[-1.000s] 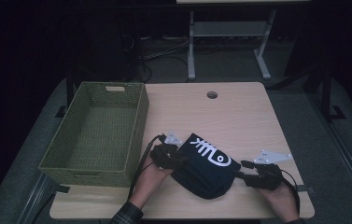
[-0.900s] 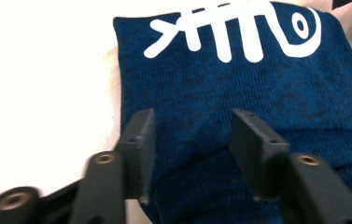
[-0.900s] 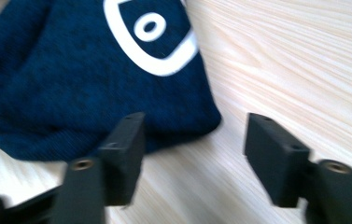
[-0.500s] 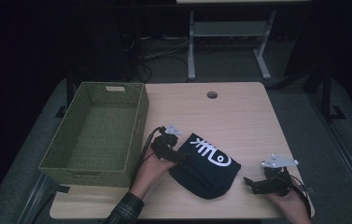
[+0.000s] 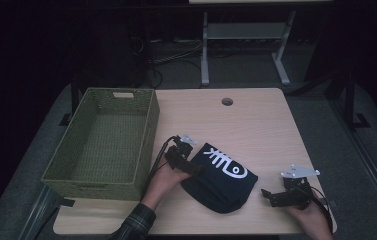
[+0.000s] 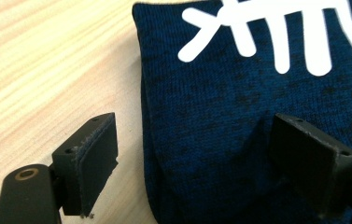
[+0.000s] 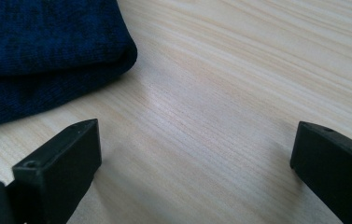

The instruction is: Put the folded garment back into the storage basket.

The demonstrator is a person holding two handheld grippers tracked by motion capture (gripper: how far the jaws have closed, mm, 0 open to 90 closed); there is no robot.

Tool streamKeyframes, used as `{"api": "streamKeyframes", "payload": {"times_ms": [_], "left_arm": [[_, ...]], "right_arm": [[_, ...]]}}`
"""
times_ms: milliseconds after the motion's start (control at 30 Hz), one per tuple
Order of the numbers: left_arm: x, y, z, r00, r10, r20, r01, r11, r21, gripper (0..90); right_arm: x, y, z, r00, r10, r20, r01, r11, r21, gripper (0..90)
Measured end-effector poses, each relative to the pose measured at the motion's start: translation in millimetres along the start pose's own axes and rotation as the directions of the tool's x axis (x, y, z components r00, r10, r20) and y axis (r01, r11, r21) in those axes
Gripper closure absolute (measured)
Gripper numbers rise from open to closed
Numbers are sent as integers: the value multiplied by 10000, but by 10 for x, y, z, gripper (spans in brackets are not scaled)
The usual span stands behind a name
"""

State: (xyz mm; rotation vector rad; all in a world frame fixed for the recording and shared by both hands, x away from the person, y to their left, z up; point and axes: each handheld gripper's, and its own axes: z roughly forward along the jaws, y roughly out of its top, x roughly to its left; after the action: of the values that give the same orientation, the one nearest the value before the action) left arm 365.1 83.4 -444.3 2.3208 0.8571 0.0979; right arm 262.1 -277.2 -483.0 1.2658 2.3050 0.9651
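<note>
So I've got a folded dark blue cloth [image 5: 221, 180] with a white fish-bone print lying on the wooden table [image 5: 256, 125], toward the near edge and just right of the woven green basket [image 5: 103, 140], which sits on the table's left side with nothing in it that I can see. My left gripper [image 5: 192, 167] is at the cloth's left edge, jaws spread wide; in the left gripper view one jaw is over bare wood and the other sits on or over the blue knit [image 6: 220, 112], can't tell if it's actually touching. My right gripper [image 5: 270, 196] is off to the right of the cloth, near the table's front right corner, also wide open with only bare wood between the jaws and the cloth's rounded fold [image 7: 47, 51] a little way ahead
</note>
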Motion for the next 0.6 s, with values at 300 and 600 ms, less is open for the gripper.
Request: {"api": "streamKeyframes", "payload": {"times_ms": [300, 600], "left_arm": [[47, -30, 139, 9995, 23, 301, -37, 9990, 447, 160], [10, -28, 137, 9968, 473, 640, -496, 9981, 352, 330]], "right_arm": [[-2, 4, 4, 10000, -22, 0, 22, 10000, -5, 16], [0, 6, 7, 10000, -3, 15, 3, 10000, -10, 16]]}}
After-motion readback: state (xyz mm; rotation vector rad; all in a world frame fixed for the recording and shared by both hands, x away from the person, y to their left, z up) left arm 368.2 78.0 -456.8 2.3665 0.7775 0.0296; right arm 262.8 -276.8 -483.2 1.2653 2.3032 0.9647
